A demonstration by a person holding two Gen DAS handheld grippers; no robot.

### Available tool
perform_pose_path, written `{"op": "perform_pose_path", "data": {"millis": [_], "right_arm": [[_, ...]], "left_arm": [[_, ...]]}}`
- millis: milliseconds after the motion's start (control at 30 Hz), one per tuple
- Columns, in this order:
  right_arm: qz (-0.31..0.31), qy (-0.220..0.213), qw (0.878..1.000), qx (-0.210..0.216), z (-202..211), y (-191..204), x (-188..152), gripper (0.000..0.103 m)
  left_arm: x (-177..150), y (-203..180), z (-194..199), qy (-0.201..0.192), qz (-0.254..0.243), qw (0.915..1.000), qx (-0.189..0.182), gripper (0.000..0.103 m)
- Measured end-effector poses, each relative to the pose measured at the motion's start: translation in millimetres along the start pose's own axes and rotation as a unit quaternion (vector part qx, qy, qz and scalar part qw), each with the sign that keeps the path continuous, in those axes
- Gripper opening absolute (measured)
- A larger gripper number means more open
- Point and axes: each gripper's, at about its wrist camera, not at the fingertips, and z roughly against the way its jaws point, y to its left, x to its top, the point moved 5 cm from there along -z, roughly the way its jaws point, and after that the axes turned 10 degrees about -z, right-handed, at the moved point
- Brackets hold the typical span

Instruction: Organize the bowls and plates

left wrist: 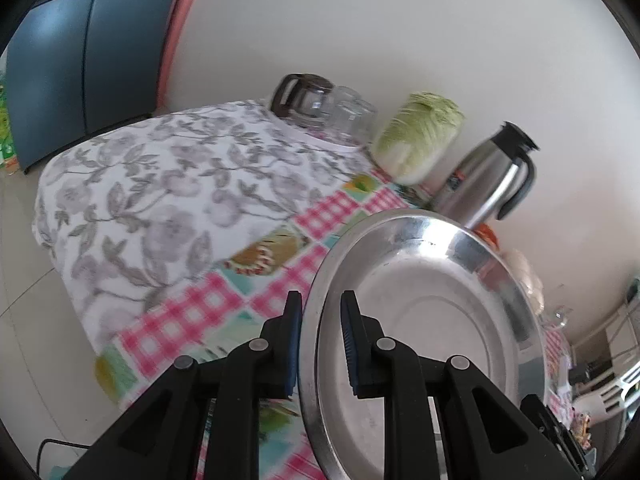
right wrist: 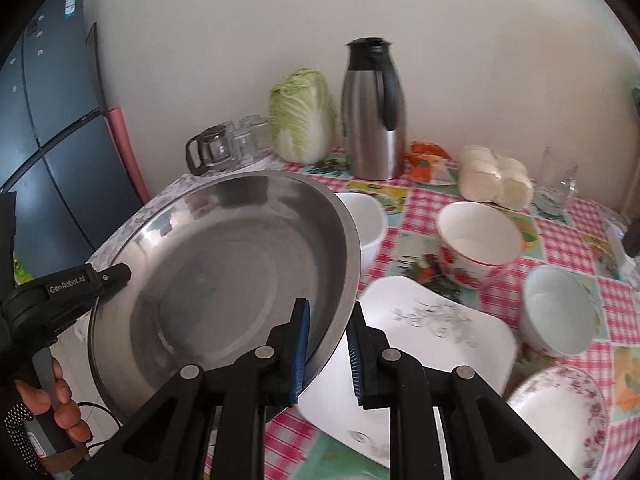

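A large steel plate (left wrist: 424, 320) (right wrist: 224, 272) is held tilted above the table by both grippers. My left gripper (left wrist: 320, 300) straddles its left rim, and it also shows from the side in the right wrist view (right wrist: 116, 274). My right gripper (right wrist: 330, 312) straddles the plate's right rim. A square white plate (right wrist: 424, 340) with a grey flower print lies under it. A strawberry bowl (right wrist: 476, 240), a plain white bowl (right wrist: 364, 220), a pale blue bowl (right wrist: 560, 312) and a pink-flowered bowl (right wrist: 560, 412) stand around it.
At the back by the wall stand a steel thermos jug (right wrist: 374, 112), a napa cabbage (right wrist: 302, 114), a glass pot and upturned glasses (right wrist: 228, 148), bagged buns (right wrist: 494, 178) and a drinking glass (right wrist: 558, 178). A dark fridge (right wrist: 52, 128) is left.
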Motion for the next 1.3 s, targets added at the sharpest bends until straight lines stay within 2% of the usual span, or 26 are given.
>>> {"op": "perform_pose_path", "data": {"millis": [200, 433, 733, 933, 1067, 1300], "right_arm": [[-0.026, -0.017, 0.999, -0.015, 28.9, -35.0, 4.0, 0.02], [-0.066, -0.059, 0.996, -0.029, 66.7, -76.1, 14.0, 0.02], [-0.071, -0.097, 0.989, -0.081, 105.6, -119.3, 22.3, 0.023], [-0.095, -0.088, 0.987, -0.091, 109.6, -147.5, 18.8, 0.023], [-0.099, -0.074, 0.988, -0.098, 103.8, -156.7, 16.1, 0.023], [-0.113, -0.019, 0.988, -0.106, 77.3, -161.7, 0.1, 0.023]], "left_arm": [[0.1, -46.3, 12.7, -0.007, -0.047, 0.9986, -0.023, 0.019], [5.4, -102.4, 28.8, -0.019, -0.088, 0.9944, -0.057, 0.02], [-2.3, -165.1, 30.2, -0.024, -0.127, 0.9856, -0.11, 0.02], [-15.2, -181.0, 24.3, -0.004, -0.135, 0.9812, -0.138, 0.02], [-23.1, -182.2, 17.9, 0.008, -0.146, 0.9801, -0.134, 0.02], [-43.9, -164.6, -10.8, 0.074, -0.131, 0.9827, -0.108, 0.02]]}}
